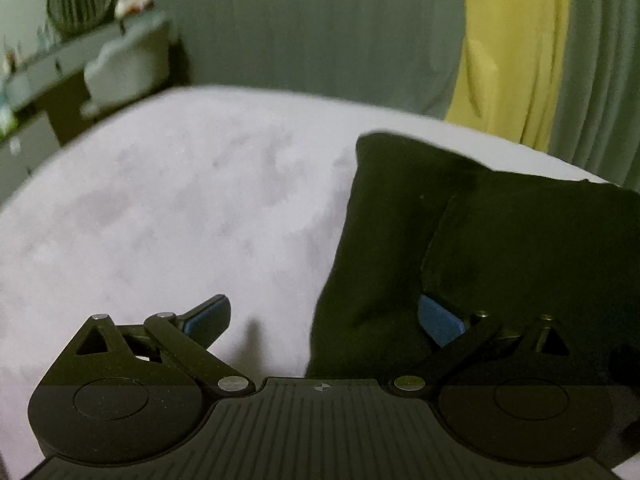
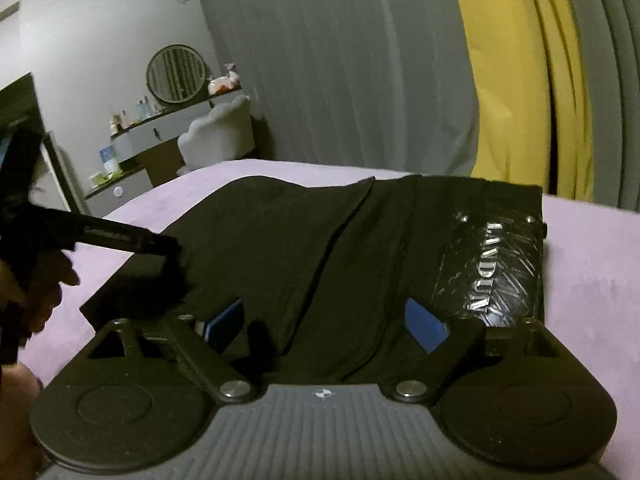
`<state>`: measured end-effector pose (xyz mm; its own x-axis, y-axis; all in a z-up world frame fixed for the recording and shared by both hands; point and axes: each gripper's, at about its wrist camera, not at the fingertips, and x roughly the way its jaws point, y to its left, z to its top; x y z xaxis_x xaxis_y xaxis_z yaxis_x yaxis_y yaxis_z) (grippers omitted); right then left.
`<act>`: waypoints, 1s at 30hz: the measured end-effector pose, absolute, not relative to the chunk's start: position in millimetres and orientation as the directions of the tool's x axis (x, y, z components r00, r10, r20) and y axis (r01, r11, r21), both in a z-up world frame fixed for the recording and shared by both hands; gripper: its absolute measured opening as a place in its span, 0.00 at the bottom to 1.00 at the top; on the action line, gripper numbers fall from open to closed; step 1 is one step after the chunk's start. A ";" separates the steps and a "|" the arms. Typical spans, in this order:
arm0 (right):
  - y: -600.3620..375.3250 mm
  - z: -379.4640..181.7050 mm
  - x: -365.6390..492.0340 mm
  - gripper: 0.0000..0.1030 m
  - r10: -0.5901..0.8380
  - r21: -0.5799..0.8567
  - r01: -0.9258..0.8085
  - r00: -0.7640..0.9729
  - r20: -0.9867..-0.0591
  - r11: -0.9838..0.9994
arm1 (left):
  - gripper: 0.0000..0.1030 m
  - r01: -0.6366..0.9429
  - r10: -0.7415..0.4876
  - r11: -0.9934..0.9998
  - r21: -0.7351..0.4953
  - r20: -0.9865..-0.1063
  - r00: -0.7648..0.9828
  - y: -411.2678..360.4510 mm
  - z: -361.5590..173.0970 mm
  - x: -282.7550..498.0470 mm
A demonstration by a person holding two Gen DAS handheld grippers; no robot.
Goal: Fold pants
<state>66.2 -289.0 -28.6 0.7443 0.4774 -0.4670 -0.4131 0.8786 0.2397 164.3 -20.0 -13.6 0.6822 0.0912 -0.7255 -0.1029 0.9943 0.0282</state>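
Item: black pants [image 2: 320, 248], partly folded, flat on lilac bed [image 1: 160, 200]. Left gripper [image 1: 324, 316]: jaws apart, straddling near edge. Right gripper [image 2: 324, 320]: jaws apart over cloth. Advice: pinch all layers, lift evenly, align edges.

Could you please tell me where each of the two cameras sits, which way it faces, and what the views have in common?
Left wrist: rides the left gripper, low over the lavender bed, facing the black pants and curtains; only its own open fingers show.
Right wrist: rides the right gripper, directly over the pants, facing the yellow curtain; its open fingers show, plus the left gripper and the holding hand.
Shared: pants, bed, yellow curtain, round mirror.
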 end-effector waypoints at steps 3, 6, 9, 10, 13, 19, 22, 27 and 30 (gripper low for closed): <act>-283.6 -34.8 65.4 0.87 0.478 0.184 -0.446 0.753 -0.452 0.876 | 1.00 -0.126 0.065 0.992 -0.028 -0.731 0.679 -12.1 -21.5 161.5; -281.9 -38.1 64.1 0.87 0.482 0.166 -0.459 0.759 -0.438 0.873 | 1.00 -0.138 0.070 0.990 -0.037 -0.717 0.694 -13.3 -23.5 155.0; -274.6 -38.3 57.4 0.87 0.451 0.112 -0.451 0.775 -0.442 0.885 | 1.00 -0.155 0.067 0.986 -0.061 -0.710 0.701 -12.6 -23.3 146.1; -270.6 -37.4 53.0 0.87 0.428 0.080 -0.442 0.785 -0.448 0.894 | 1.00 -0.160 0.055 0.984 -0.081 -0.715 0.697 -11.2 -24.8 142.9; -271.7 -29.5 37.8 0.92 0.390 0.072 -0.405 0.796 -0.462 0.912 | 1.00 -0.190 0.012 0.968 -0.164 -0.726 0.687 -3.8 -28.8 128.2; -296.0 -13.0 26.5 0.96 0.341 0.190 -0.284 0.788 -0.512 0.940 | 1.00 -0.139 0.010 0.983 -0.118 -0.724 0.690 -15.0 -25.1 100.7; -289.1 -10.6 24.4 0.96 0.297 0.148 -0.259 0.791 -0.535 0.955 | 1.00 -0.110 -0.014 0.987 -0.119 -0.737 0.676 -16.9 -24.1 91.8; -280.4 -14.4 23.6 0.96 0.257 0.089 -0.251 0.787 -0.561 0.964 | 1.00 -0.088 -0.040 0.987 -0.137 -0.732 0.680 -12.5 -23.5 76.6; -275.5 -14.1 20.0 0.96 0.225 0.051 -0.239 0.788 -0.573 0.970 | 1.00 -0.088 -0.053 0.984 -0.156 -0.723 0.688 -8.5 -24.1 70.6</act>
